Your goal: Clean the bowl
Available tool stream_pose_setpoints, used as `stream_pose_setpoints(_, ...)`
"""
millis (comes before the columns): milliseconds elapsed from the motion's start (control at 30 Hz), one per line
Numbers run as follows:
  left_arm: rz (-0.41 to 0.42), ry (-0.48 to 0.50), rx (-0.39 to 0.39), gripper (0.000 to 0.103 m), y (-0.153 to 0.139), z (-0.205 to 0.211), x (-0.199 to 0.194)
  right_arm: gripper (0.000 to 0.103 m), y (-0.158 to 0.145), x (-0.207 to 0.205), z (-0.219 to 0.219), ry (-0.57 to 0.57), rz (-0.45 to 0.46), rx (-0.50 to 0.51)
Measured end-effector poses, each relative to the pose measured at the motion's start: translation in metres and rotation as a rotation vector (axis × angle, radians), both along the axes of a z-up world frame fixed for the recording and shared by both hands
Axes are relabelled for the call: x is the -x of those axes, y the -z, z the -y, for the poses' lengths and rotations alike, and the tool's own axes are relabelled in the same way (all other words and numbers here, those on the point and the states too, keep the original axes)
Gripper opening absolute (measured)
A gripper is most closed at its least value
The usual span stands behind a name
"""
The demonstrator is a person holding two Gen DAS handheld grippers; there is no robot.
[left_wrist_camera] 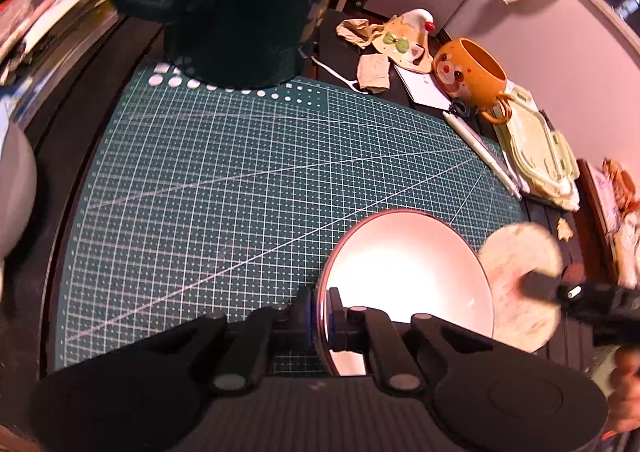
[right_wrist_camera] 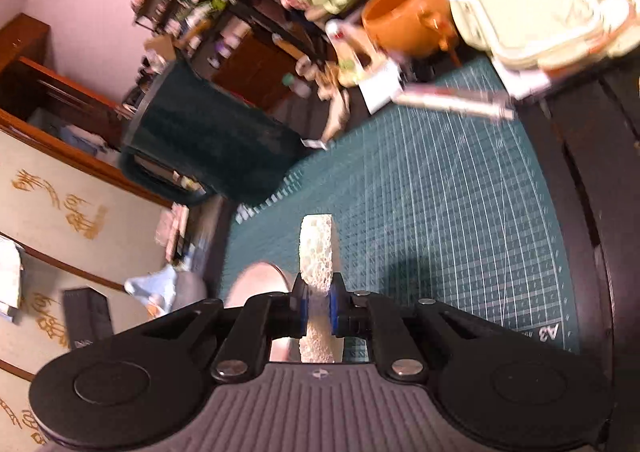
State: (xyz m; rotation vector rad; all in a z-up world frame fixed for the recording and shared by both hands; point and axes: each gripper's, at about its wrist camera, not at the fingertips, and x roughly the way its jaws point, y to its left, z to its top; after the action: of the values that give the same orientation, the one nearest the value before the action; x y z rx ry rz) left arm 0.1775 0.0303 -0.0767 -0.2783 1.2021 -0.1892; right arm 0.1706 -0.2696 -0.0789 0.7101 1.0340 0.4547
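While the left gripper (left_wrist_camera: 320, 316) clamped the rim of the bowl (left_wrist_camera: 404, 276), the bowl stood tilted over the mat (left_wrist_camera: 240, 179) at the 5 o'clock corner. The right gripper (right_wrist_camera: 319, 308) was closed on a sponge (right_wrist_camera: 317, 252), held edge-on just beside the bowl. A mug (left_wrist_camera: 472, 71) stood at 1 o'clock.

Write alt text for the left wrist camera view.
The left gripper clamps the rim of a pale bowl on a green cutting mat, while the right gripper holds a round sponge beside it. An orange mug sits behind.
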Motion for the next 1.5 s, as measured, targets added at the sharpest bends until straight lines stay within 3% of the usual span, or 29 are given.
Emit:
stream_pose_setpoints(233, -0.057, -0.048, 0.061, 0.009, 0.002, -0.014, 0.005, 0.009, 0.009, -0.001, -0.012, -0.042, -0.017, -0.003)
stream_pose_setpoints(700, -0.069, -0.035, 0.043, 0.01, -0.025, -0.034, 0.01, 0.009, 0.007, 0.003, -0.021, -0.081, -0.011, -0.018)
stream_pose_setpoints(933, -0.132, -0.091, 0.129, 0.013, -0.011, -0.034, 0.027, 0.009, 0.005, 0.003, -0.021, -0.081, -0.005, -0.027)
stream_pose_setpoints(1033, -0.134, -0.082, 0.088, 0.018, -0.006, -0.02, 0.03, 0.009, 0.005, 0.003, -0.021, -0.083, -0.003, -0.029)
stream_pose_setpoints(1300, -0.118, 0.05, -0.104, 0.014, 0.006, 0.009, 0.01, 0.009, 0.004, 0.004, -0.021, -0.083, -0.003, -0.036)
stream_pose_setpoints(1500, -0.131, 0.132, -0.114, 0.011, 0.006, 0.011, -0.026, 0.009, 0.005, 0.002, -0.021, -0.088, -0.005, -0.03)
